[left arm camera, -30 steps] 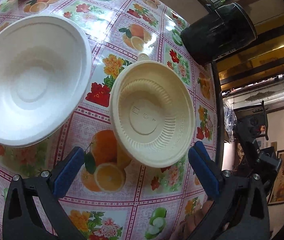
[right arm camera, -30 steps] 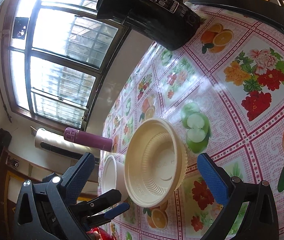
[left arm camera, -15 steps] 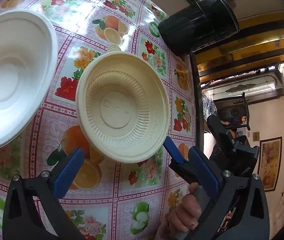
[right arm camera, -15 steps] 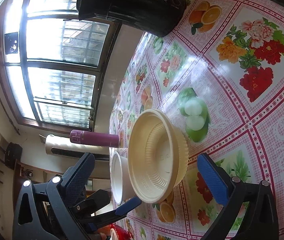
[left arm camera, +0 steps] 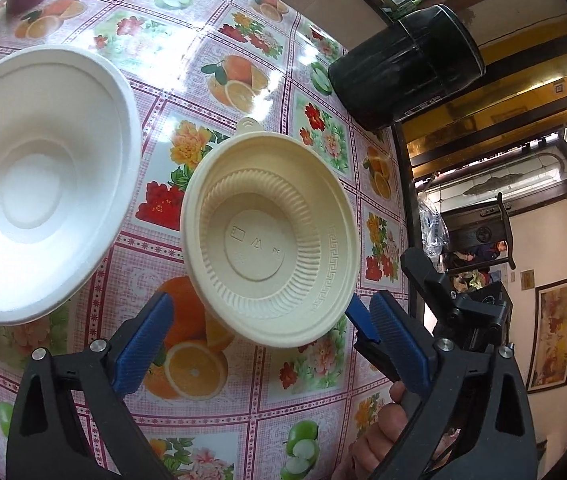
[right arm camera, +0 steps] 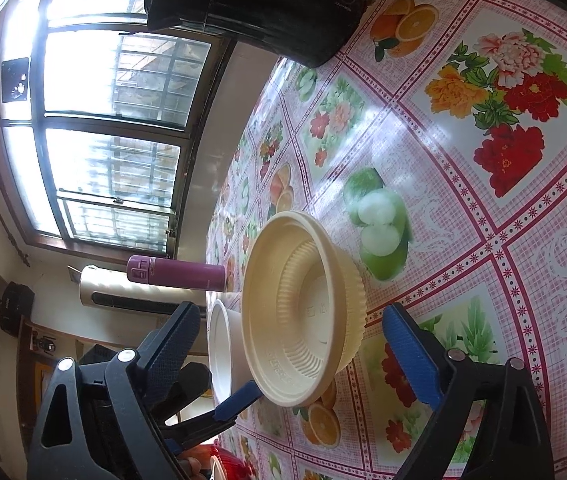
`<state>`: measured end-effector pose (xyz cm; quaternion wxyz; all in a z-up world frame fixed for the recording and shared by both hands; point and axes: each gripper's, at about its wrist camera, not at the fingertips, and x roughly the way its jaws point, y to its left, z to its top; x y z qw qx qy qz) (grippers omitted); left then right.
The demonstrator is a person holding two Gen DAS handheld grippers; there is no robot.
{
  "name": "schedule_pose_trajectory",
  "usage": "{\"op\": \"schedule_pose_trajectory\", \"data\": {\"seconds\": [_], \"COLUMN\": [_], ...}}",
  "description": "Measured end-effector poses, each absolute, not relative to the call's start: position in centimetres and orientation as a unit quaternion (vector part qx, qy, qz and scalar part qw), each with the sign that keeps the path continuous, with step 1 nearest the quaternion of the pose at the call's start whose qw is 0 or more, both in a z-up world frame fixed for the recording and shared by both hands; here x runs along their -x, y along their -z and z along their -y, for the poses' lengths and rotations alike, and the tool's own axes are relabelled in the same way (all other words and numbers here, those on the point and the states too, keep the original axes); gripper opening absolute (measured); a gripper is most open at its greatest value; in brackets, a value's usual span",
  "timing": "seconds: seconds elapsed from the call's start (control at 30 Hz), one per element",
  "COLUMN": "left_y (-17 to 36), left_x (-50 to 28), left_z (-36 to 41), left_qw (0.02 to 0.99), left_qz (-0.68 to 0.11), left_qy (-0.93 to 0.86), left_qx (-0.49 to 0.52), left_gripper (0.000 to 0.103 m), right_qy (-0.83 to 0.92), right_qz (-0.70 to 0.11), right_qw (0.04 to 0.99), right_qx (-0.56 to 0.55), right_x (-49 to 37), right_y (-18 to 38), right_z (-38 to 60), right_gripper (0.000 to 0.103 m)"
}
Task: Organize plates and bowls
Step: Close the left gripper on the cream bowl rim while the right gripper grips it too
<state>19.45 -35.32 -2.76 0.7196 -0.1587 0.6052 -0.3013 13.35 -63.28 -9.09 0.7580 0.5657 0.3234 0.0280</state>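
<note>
Since the earlier frame both grippers' fingers have begun closing. Left wrist view: the left gripper [left arm camera: 269, 328], fingers spread, straddles the ribbed cream bowl [left arm camera: 269, 236] on the glossy tabletop [left arm camera: 243, 40], beside the smooth white bowl [left arm camera: 39, 184]. Right wrist view: the right gripper [right arm camera: 297, 332] frames the same bowl, untouched; pinch its thin rim squarely.

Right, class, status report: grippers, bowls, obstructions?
Both grippers closing around cream bowl, not gripping. White bowl beside it. Nothing blocking.
</note>
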Motion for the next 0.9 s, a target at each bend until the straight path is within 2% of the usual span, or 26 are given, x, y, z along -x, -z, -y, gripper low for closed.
{"op": "schedule_pose_trajectory", "data": {"seconds": [0.07, 0.13, 0.2, 0.3, 0.4, 0.43, 0.53, 0.7, 0.9], "left_y": [2.7, 2.9, 3.1, 3.2, 3.2, 3.1, 3.2, 3.7, 4.0], "left_x": [-19.5, -19.6, -19.6, -19.6, -19.7, -19.7, -19.7, -19.7, -19.8], "left_z": [35.1, 35.1, 35.1, 34.9, 34.7, 34.7, 34.6, 34.6, 34.5], "left_qw": [0.726, 0.729, 0.728, 0.731, 0.737, 0.738, 0.742, 0.741, 0.745], "left_qz": [-0.601, -0.602, -0.603, -0.602, -0.600, -0.599, -0.598, -0.602, -0.601], "left_qy": [0.295, 0.292, 0.291, 0.286, 0.279, 0.277, 0.273, 0.269, 0.262], "left_qx": [0.156, 0.148, 0.148, 0.146, 0.141, 0.140, 0.133, 0.130, 0.128], "left_gripper": [0.087, 0.074, 0.065, 0.059, 0.046, 0.042, 0.041, 0.030, 0.022], "right_qy": [-0.024, -0.021, -0.016, -0.006, 0.000, 0.003, 0.012, 0.026, 0.042], "right_qz": [-0.325, -0.327, -0.331, -0.336, -0.341, -0.342, -0.348, -0.357, -0.366], "right_qw": [0.763, 0.766, 0.770, 0.773, 0.772, 0.773, 0.778, 0.779, 0.779], "right_qx": [-0.559, -0.554, -0.546, -0.538, -0.536, -0.534, -0.524, -0.514, -0.507], "right_x": [-13.3, -13.3, -13.4, -13.5, -13.5, -13.5, -13.6, -13.8, -13.8], "right_y": [9.0, 8.9, 8.8, 8.8, 8.9, 8.9, 8.9, 9.1, 9.2], "right_z": [63.3, 63.2, 63.2, 63.0, 63.0, 63.0, 62.9, 62.7, 62.8], "right_gripper": [0.083, 0.079, 0.071, 0.067, 0.065, 0.062, 0.052, 0.032, 0.020]}}
